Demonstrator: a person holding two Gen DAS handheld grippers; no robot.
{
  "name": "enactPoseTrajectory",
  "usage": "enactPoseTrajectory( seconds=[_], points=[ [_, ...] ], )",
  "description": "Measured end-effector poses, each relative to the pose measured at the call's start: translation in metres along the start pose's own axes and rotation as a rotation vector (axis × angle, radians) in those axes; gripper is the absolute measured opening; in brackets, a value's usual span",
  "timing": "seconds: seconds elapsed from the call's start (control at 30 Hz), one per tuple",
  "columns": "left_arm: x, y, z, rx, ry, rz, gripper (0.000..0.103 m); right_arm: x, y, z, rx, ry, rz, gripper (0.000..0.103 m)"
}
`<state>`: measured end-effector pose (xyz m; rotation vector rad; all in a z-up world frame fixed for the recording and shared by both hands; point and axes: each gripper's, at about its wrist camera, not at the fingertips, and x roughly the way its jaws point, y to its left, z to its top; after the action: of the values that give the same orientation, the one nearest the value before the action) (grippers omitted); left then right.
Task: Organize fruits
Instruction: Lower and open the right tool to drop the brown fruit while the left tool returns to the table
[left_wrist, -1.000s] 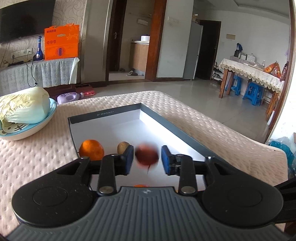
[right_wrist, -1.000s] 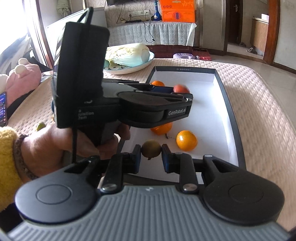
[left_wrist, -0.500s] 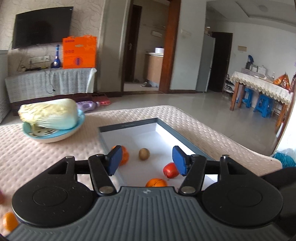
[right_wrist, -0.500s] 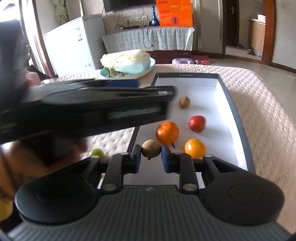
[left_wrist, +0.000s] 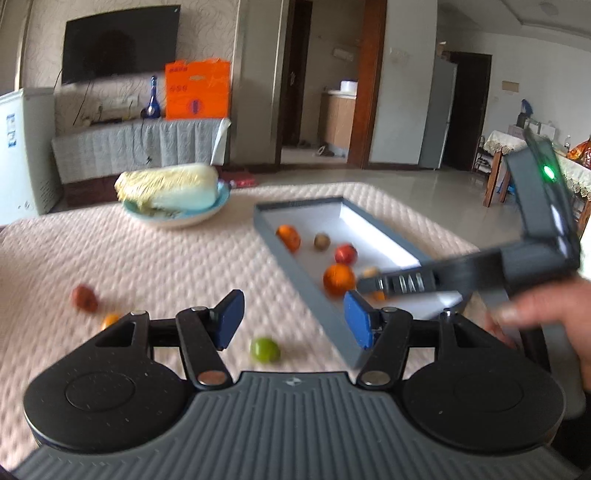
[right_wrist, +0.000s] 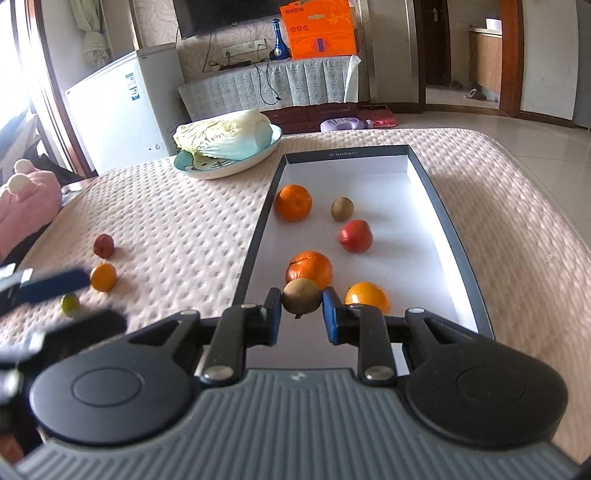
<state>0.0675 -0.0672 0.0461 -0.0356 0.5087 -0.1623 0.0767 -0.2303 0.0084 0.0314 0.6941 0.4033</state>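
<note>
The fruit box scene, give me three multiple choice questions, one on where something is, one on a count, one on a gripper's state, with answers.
1. Where does the green fruit lie?
A. in the box
B. on the table cover, outside the box
C. on the plate

2. How many fruits lie loose on the floor of the box, leaving out any fruit held in a gripper?
A. three
B. five
C. eight

3. What is the right gripper doing?
A. standing open and empty
B. shut on a brown kiwi
C. shut on an orange

Answers: 1 B, it sits on the cover left of the box wall. 2 B, three oranges, a red fruit and a small kiwi. 3 B, both pads press the kiwi.
</note>
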Motion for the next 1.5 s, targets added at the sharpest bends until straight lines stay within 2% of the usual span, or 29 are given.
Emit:
enactPoseTrajectory(
  seconds=[0.17,0.4,0.57,1.23,1.5],
  points=[
    [-0.024,0.007,-0.02,-0.003,0.017,0.045,0.066,0.003,0.0,0.001,0.016,-0.003,-0.01,0.027],
    [-0.023,0.034,-0.023,-0.023,0.033,0.149,0.066,0.006,0.004,0.002,0.022,-0.002,-0.023,0.028],
    [-0.024,0.051,-0.021,-0.065,0.034,0.187,0.066,0.011,0.009,0.002,0.024,0.001,-0.054,0.028],
    [-0.02,0.081,-0.022,-0.124,0.04,0.233,0.066,0.003,0.014,0.003,0.034,-0.096,-0.085,0.028],
    [-0.015,0.079,-0.025,-0.096,0.055,0.233,0.066,-0.001,0.013,0.004,0.038,-0.111,-0.081,0.028]
  ],
)
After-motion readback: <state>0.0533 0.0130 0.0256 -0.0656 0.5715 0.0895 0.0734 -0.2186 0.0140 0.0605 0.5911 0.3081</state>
